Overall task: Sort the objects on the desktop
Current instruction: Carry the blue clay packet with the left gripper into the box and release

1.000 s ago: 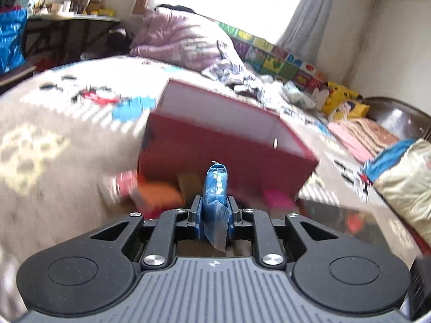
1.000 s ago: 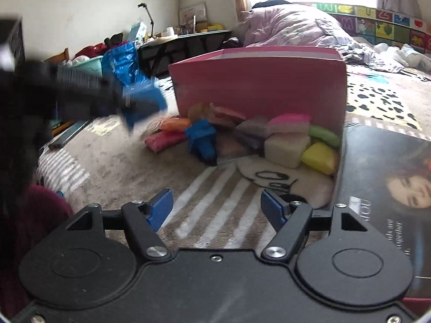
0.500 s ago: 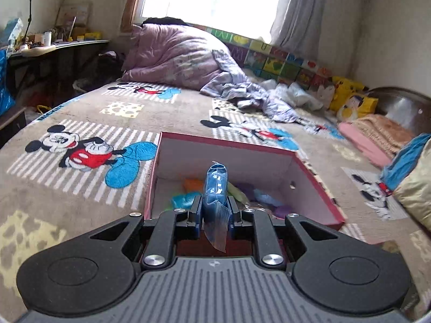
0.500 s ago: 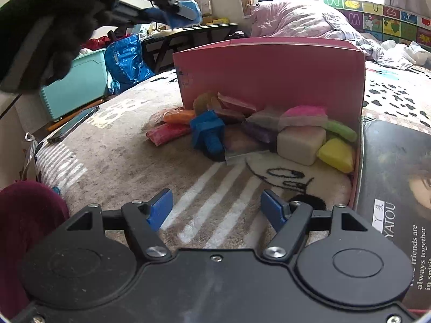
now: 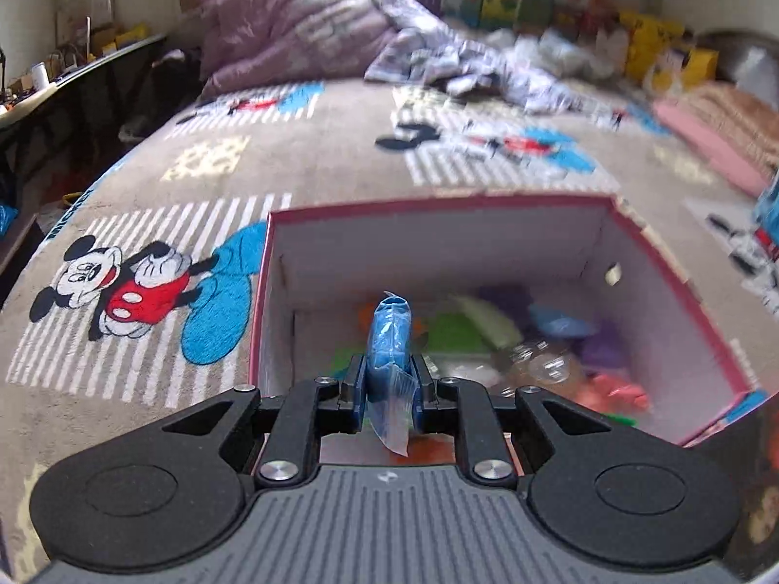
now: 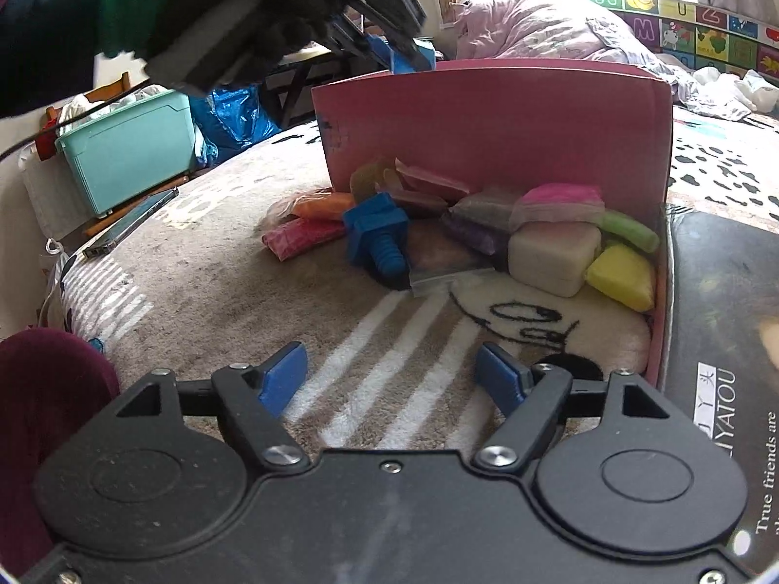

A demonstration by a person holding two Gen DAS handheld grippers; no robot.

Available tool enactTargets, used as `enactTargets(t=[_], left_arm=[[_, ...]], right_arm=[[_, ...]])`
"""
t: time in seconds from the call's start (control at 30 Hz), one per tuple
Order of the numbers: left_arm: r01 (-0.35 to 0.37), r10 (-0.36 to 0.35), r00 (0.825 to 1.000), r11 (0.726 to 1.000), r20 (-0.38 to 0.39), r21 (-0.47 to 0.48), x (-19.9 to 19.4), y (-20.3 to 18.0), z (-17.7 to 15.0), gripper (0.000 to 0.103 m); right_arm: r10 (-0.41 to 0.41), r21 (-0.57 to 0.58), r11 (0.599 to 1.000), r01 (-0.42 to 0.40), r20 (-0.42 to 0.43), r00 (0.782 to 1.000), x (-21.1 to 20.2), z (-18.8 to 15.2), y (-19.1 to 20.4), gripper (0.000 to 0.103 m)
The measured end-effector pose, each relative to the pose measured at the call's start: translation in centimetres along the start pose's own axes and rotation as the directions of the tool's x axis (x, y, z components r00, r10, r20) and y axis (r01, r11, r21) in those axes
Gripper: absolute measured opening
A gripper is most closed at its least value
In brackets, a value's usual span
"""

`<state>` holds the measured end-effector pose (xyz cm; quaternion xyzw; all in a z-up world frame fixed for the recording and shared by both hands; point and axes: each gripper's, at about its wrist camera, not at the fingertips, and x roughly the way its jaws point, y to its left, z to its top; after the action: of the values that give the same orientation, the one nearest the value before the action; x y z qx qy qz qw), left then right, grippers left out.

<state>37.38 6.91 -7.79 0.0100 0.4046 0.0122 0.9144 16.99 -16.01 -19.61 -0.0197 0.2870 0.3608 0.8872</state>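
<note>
My left gripper point(image 5: 388, 379) is shut on a blue packet point(image 5: 389, 336) in clear wrap and holds it above the open pink box point(image 5: 438, 204), which has several coloured packets inside. In the right wrist view the left gripper point(image 6: 389, 51) hovers over the box's near wall point(image 6: 491, 121). My right gripper point(image 6: 392, 377) is open and empty, low over the blanket. Before it, against the box wall, lie a blue toy bolt point(image 6: 377, 236), a white block point(image 6: 552, 255), a yellow packet point(image 6: 621, 277), an orange packet point(image 6: 324, 204) and other coloured packets.
A patterned blanket point(image 5: 160, 292) covers the bed. A dark magazine point(image 6: 720, 340) lies to the right of the box. A teal bin point(image 6: 129, 146) and a phone point(image 6: 131, 226) are at the left edge. A quilt point(image 5: 302, 24) is piled at the far end.
My left gripper has risen from beside the box and moved over its opening, tilting down, still holding the blue packet. The right gripper has barely moved.
</note>
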Motion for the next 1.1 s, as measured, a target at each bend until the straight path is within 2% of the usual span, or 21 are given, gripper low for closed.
enactTargets(t=[0.13, 0.43, 0.5, 0.67, 0.93, 1.1], left_arm=[[-0.035, 0.036, 0.998, 0.999, -0.044, 0.028, 1.6, -0.2, 0.5, 0.017], [-0.1, 0.105, 0.991, 0.993, -0.079, 0.061, 4.1, -0.6, 1.7, 0.017], [-0.087, 0.091, 0.992, 0.995, -0.086, 0.049, 4.5, -0.4, 1.8, 0.017], [-0.068, 0.067, 0.997, 0.998, -0.043, -0.005, 3.2, 0.2, 1.5, 0.018], [0.021, -0.02, 0.998, 1.0, 0.055, -0.02, -1.6, 0.1, 0.1, 0.018], [0.107, -0.099, 0.987, 0.993, 0.127, -0.056, -5.9, -0.4, -2.0, 0.018]], right_arm=[[0.003, 0.005, 1.0, -0.003, 0.002, 1.0, 0.0, 0.0, -0.1, 0.078], [0.001, -0.013, 1.0, -0.001, -0.003, 1.0, 0.3, -0.1, 0.1, 0.082], [-0.001, -0.02, 1.0, 0.001, -0.004, 1.0, 0.4, -0.1, 0.2, 0.082], [-0.002, -0.028, 1.0, 0.002, -0.004, 1.0, 0.5, -0.2, 0.3, 0.083], [-0.006, -0.035, 0.999, 0.006, -0.006, 1.0, 0.5, -0.2, 0.4, 0.083], [-0.012, -0.044, 0.999, 0.012, -0.008, 1.0, 0.4, -0.2, 0.6, 0.083]])
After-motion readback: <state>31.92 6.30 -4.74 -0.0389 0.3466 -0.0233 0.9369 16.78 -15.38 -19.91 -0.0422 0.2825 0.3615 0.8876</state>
